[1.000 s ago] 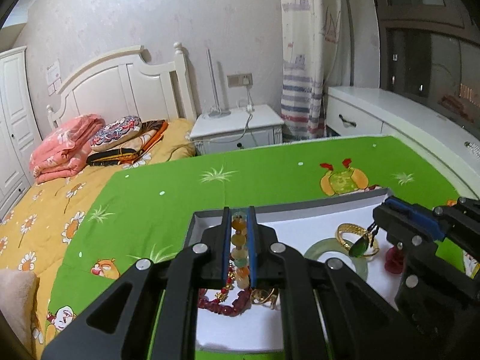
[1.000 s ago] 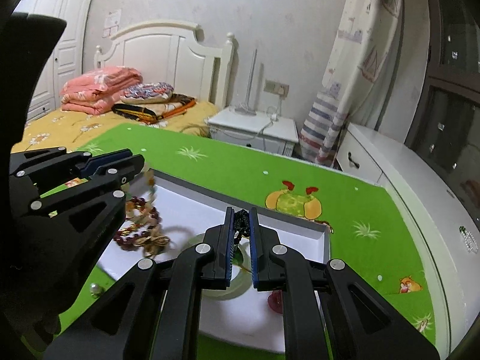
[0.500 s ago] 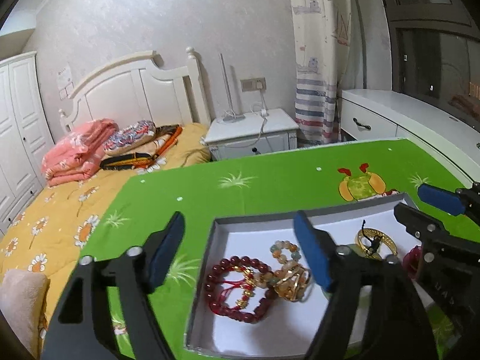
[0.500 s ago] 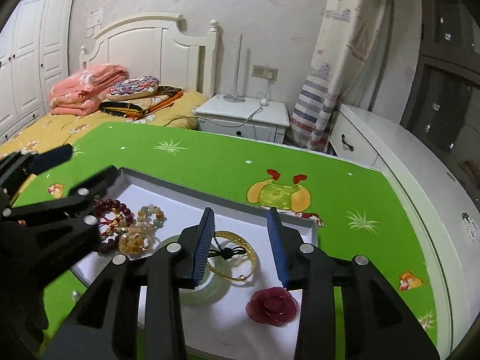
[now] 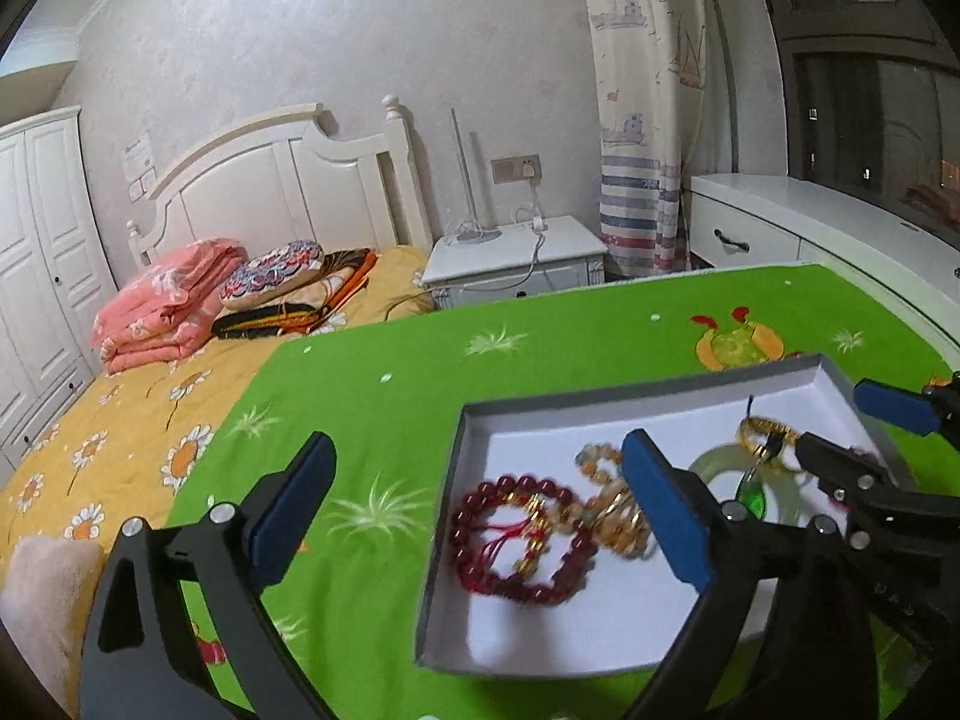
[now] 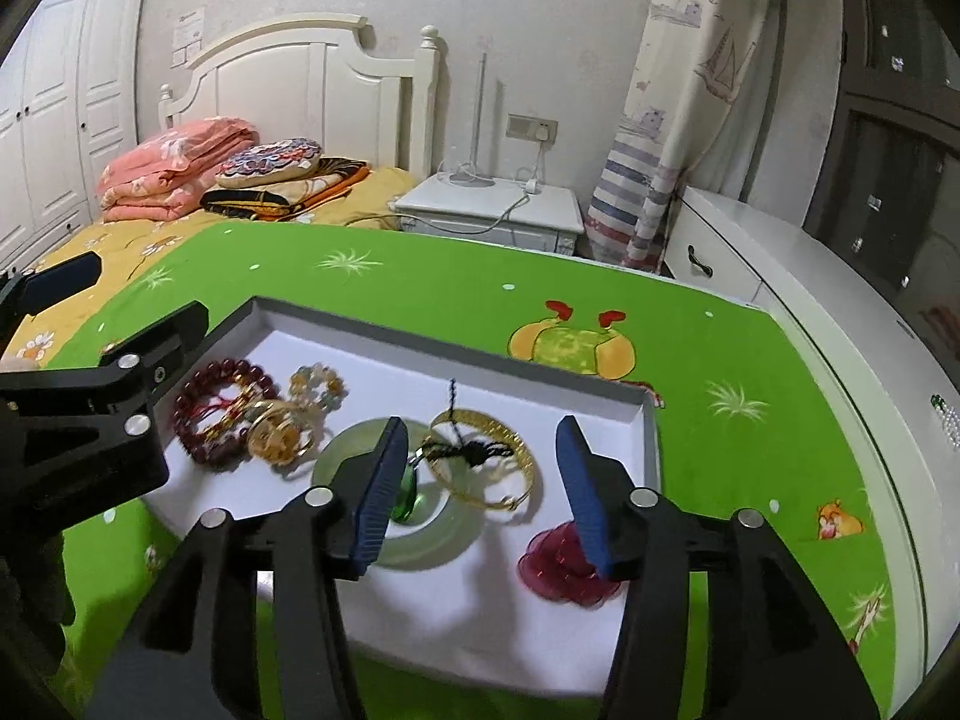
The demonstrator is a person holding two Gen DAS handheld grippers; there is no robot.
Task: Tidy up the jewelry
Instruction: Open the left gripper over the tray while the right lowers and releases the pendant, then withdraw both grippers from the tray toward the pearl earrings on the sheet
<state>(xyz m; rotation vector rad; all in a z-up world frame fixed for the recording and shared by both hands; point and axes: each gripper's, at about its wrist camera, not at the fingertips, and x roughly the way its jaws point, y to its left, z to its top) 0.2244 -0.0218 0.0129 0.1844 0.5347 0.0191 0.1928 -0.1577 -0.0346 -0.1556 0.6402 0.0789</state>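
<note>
A grey-rimmed white tray [image 5: 510, 414] [image 6: 372, 324] lies on the green cloth. In it lie a dark red bead bracelet [image 5: 516, 540] [image 6: 210, 396], a pale bead bracelet [image 5: 600, 459] [image 6: 318, 384], a gold piece [image 6: 279, 435], a jade bangle [image 6: 420, 516], a gold bangle [image 6: 504, 450] with a black cord and green pendant [image 6: 408, 495], and a red rose piece [image 6: 558, 564]. My left gripper [image 5: 474, 510] is open and empty above the tray's left part. My right gripper [image 6: 480, 486] is open and empty above the bangles.
The green cartoon cloth [image 5: 540, 330] covers the table. Behind it stand a bed [image 5: 180, 372] with folded bedding, a white nightstand [image 5: 516, 252] and a white cabinet [image 6: 750, 252] by the curtain. Small beads [image 6: 945, 420] lie at the table's right edge.
Both grippers opened and let go: the left dropped the pale bead bracelet and the right dropped the pendant cord into the tray. Both have drawn back and upward.
</note>
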